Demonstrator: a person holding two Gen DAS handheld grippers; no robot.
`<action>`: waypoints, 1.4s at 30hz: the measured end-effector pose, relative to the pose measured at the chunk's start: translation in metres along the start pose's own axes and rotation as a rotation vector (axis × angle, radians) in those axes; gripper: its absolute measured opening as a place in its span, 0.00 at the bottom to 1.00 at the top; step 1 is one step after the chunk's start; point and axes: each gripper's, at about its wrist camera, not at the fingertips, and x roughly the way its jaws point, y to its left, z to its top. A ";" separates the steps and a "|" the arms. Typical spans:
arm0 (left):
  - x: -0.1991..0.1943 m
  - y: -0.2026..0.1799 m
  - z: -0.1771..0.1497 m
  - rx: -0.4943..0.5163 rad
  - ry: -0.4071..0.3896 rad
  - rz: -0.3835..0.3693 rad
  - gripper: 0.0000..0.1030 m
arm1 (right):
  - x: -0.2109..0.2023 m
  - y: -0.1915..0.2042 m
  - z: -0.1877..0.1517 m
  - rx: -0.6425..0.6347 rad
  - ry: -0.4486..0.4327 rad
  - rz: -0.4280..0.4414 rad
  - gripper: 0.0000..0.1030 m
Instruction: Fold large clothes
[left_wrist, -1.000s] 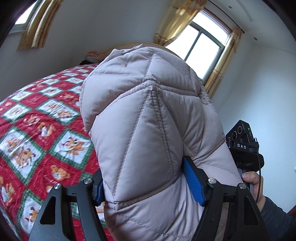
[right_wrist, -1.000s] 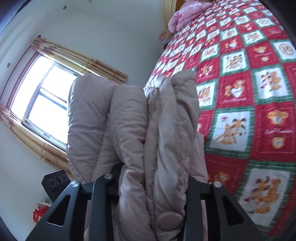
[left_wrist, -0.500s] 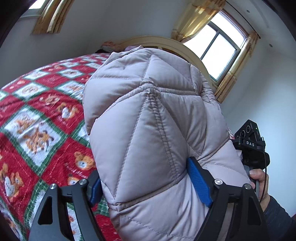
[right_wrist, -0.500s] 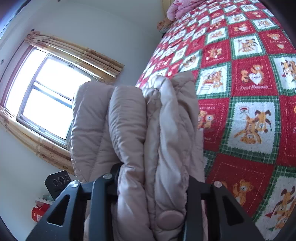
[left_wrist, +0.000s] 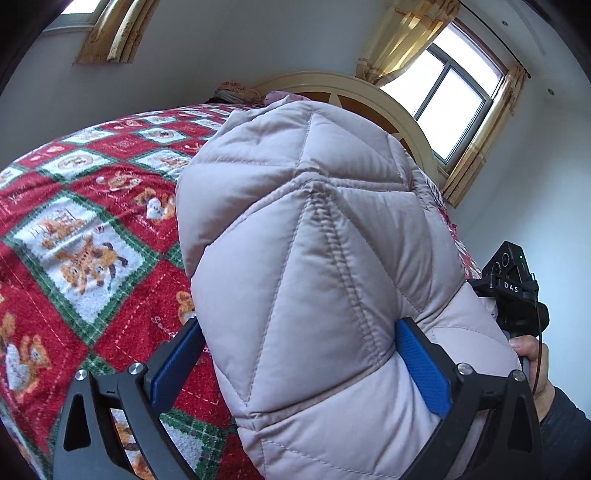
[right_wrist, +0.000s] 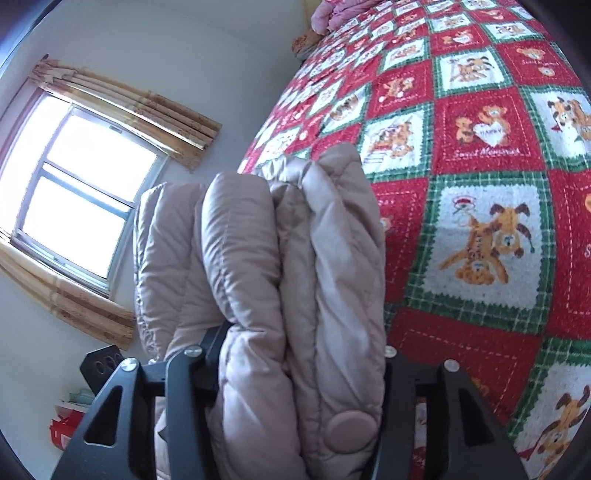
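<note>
1. In the left wrist view, a red and green quilt (left_wrist: 92, 236) with bear and dog squares covered the bed on the left.
2. The left gripper (left_wrist: 295, 365) stood with its jaws opening: the left blue pad (left_wrist: 173, 365) had a gap to the cloth, while the right blue pad (left_wrist: 421, 365) lay against a fold of the quilted puffer jacket (left_wrist: 314, 258).
3. The jacket filled the middle of that view as a bundled mass between the jaws, above the quilt.
4. At the right edge a hand (left_wrist: 532, 365) held the other black tool, near a window (left_wrist: 450, 92) with yellow curtains.
5. In the right wrist view, the right gripper (right_wrist: 299, 373) had its jaws opening, with the folded layers of the jacket (right_wrist: 266, 280) filling the space between both fingers.
6. The quilt (right_wrist: 480, 206) spread to the right of it.
</note>
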 end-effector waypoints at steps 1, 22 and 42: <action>0.001 0.002 0.000 -0.002 -0.001 -0.004 0.99 | 0.001 -0.001 0.000 0.002 0.002 -0.003 0.52; -0.048 -0.031 0.006 0.114 -0.067 0.196 0.99 | -0.025 0.009 0.002 -0.024 -0.059 -0.153 0.78; -0.181 -0.111 0.017 0.259 -0.373 0.202 0.99 | -0.151 0.162 -0.101 -0.328 -0.469 -0.338 0.99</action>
